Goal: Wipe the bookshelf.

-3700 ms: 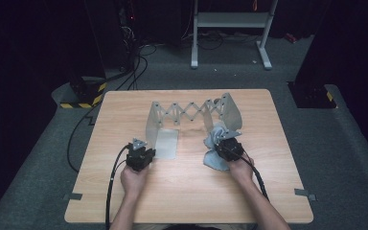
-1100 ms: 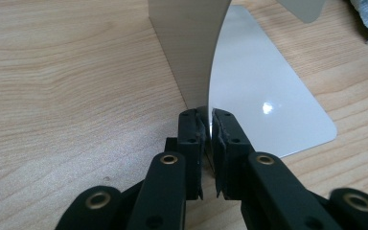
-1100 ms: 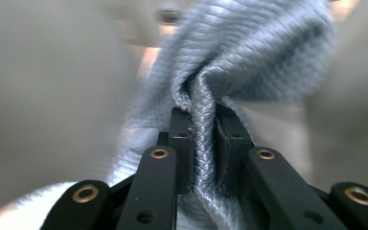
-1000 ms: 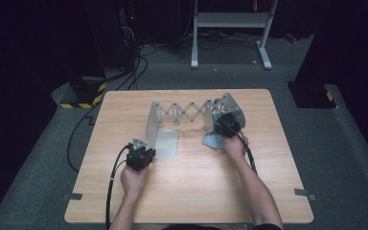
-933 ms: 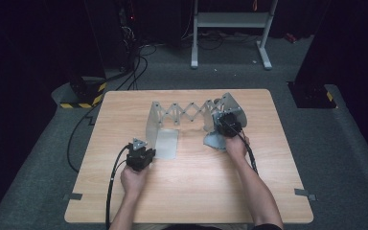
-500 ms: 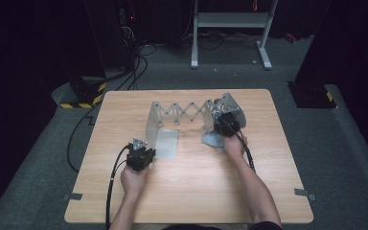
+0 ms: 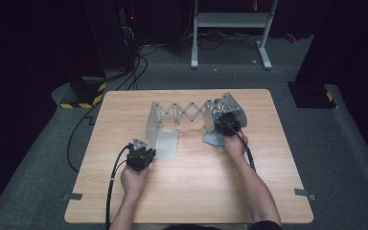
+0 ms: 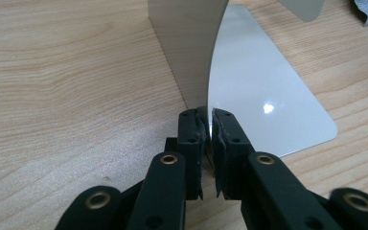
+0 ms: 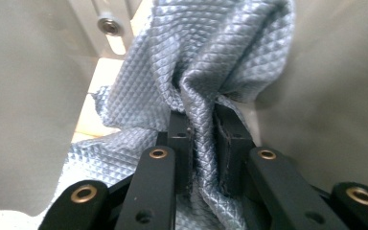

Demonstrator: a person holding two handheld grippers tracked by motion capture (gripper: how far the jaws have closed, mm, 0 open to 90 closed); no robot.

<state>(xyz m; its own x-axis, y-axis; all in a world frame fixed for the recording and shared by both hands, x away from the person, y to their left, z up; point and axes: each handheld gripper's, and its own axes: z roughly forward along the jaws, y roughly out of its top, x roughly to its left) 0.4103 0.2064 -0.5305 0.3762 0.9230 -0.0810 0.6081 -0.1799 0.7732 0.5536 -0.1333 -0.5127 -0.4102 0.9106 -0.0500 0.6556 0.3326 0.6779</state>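
Expanding metal rack (image 7: 191, 112) stands at the far middle of the tabletop (image 7: 187, 191), scissor links stretched between two upright end plates.

Left tongs (image 7: 140, 155): closed on the near edge of the left end plate (image 8: 191, 52), right where the upright bends into its flat foot (image 8: 268, 105). Jaws nearly together, thin sheet pinched between the pads. This looks like the anchoring hold.

Right tongs (image 7: 227, 122): clamped on a bunched fold of grey quilted cloth (image 9: 211, 62), pressed up against the right end plate (image 9: 330, 96). In the high view the cloth (image 7: 214, 138) trails down to the tabletop at that plate's foot.

Handling, by judgement:
- Cloth is soft, light and limp; it holds well when gathered into a wad, and the textured weave should not slip from the pads.
- Rack is stiff sheet metal, smooth and glossy, likely slippery. The link section will fold or stretch if pushed endways, so one end needs pinning while the other is rubbed.
- Best grip on the plate is low at the bend, where it is stiffest.
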